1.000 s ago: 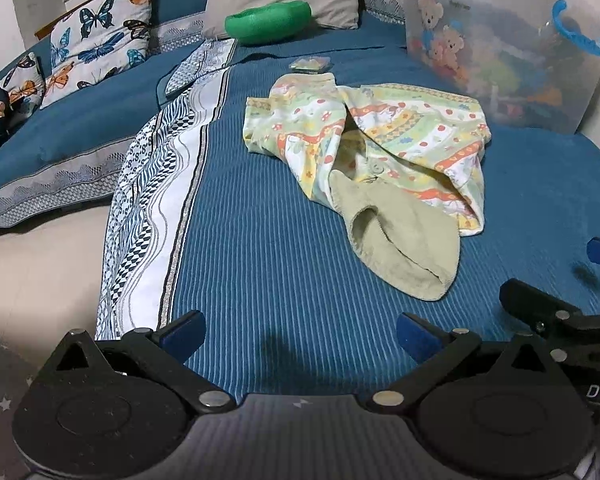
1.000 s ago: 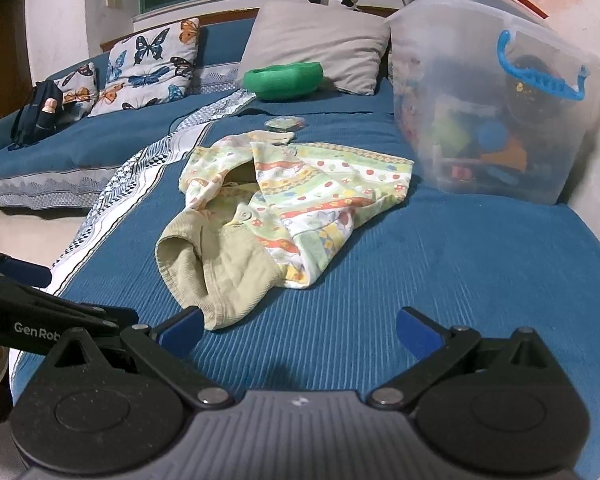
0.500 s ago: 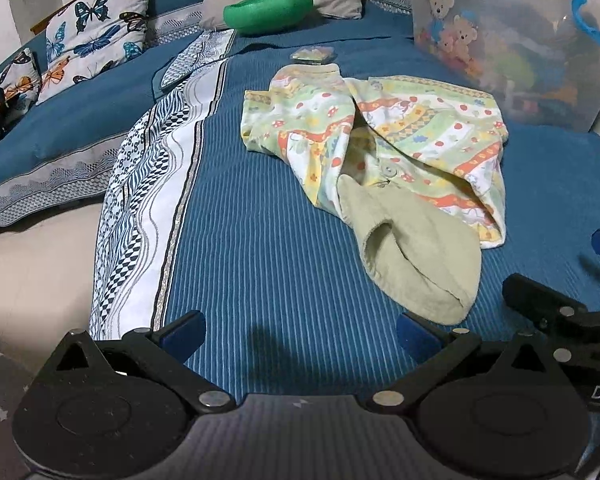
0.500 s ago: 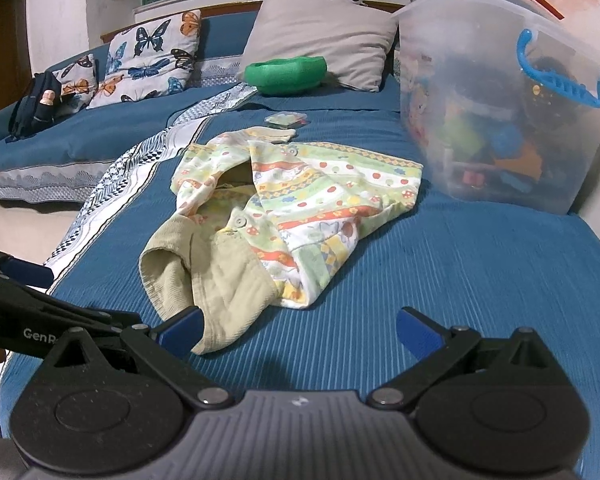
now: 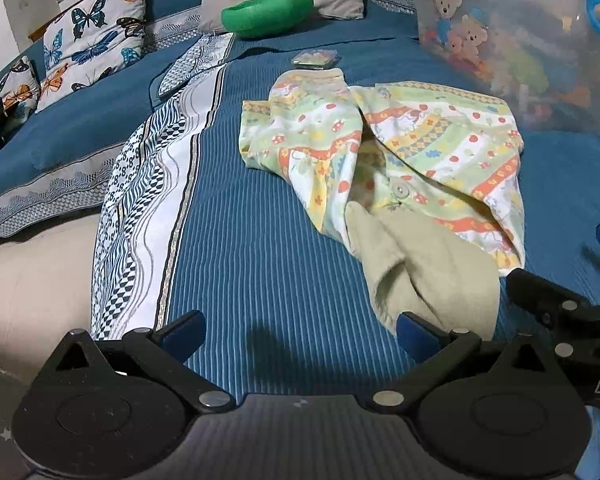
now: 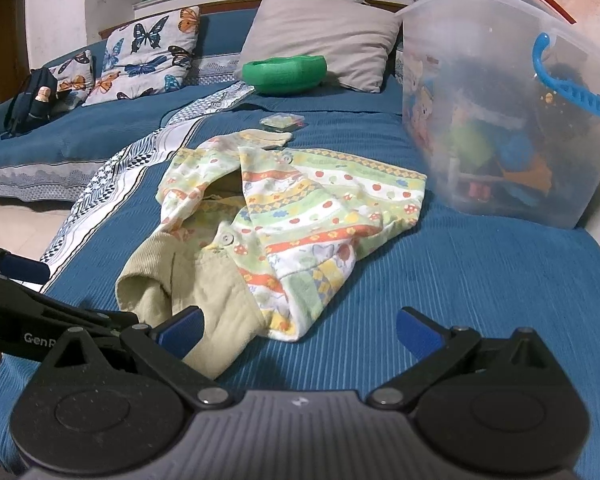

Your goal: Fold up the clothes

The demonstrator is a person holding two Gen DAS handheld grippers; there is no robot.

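A crumpled child's garment [image 5: 400, 160] with a colourful fruit-and-flower print and an olive-beige lining lies on the blue bed cover [image 5: 260, 248]. It also shows in the right wrist view [image 6: 292, 216]. My left gripper [image 5: 300, 334] is open and empty, low over the cover; its right fingertip [image 5: 414, 330] is at the beige hem. My right gripper [image 6: 298, 330] is open and empty, its left fingertip [image 6: 180, 326] against the beige hem. Each gripper's arm shows at the edge of the other view.
A clear plastic storage box [image 6: 500, 112] full of toys stands at the right. A green bowl [image 6: 284, 74], a grey pillow [image 6: 324, 36] and butterfly cushions [image 6: 148, 56] lie at the back. A small packet [image 6: 282, 121] lies beyond the garment. The bed edge and floor [image 5: 28, 272] are at left.
Both grippers have moved forward towards the garment, which now sits larger and nearer in both views. Their jaws stayed open. The garment has not moved.
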